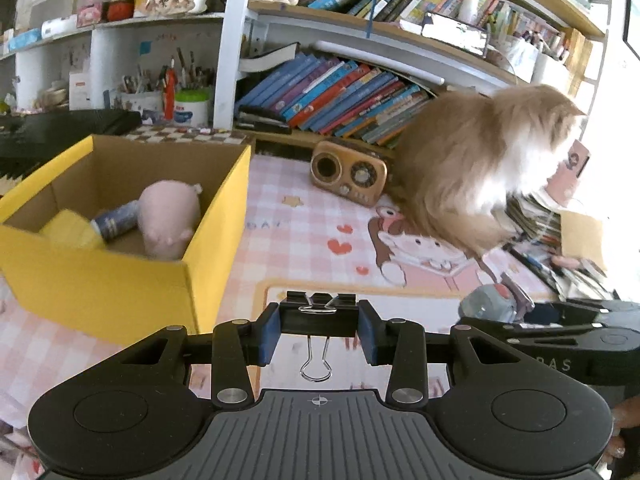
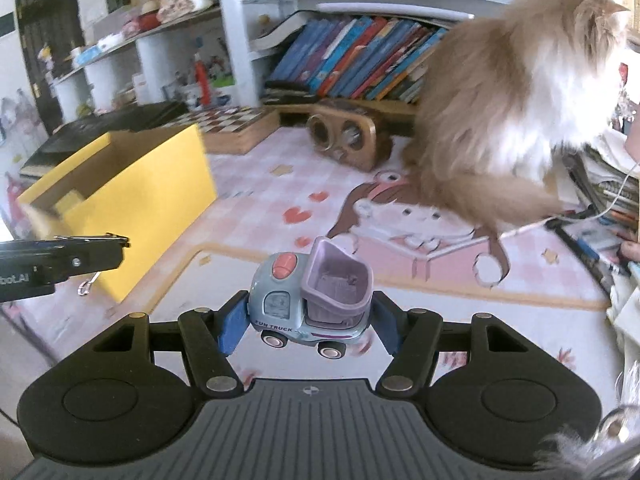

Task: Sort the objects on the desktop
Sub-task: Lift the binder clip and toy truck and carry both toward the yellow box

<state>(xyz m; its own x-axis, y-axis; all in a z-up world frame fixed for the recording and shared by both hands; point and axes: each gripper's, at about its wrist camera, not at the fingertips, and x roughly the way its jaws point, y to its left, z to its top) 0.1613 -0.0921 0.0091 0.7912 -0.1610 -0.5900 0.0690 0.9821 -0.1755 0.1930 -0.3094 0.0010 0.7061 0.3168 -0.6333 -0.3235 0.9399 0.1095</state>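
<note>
Left wrist view: a long-haired cat sits on the worktop, covering whatever lies behind it. The yellow box already holds a pink plush and a blurred bottle. The right tool grips a toy truck; the left tool pinches binder clips. Both loads hang above the mat, not yet boxed.

Our left gripper angled downward, fingers clamping a binder clip, our right gripper alongside, gripping a toy truck
</note>
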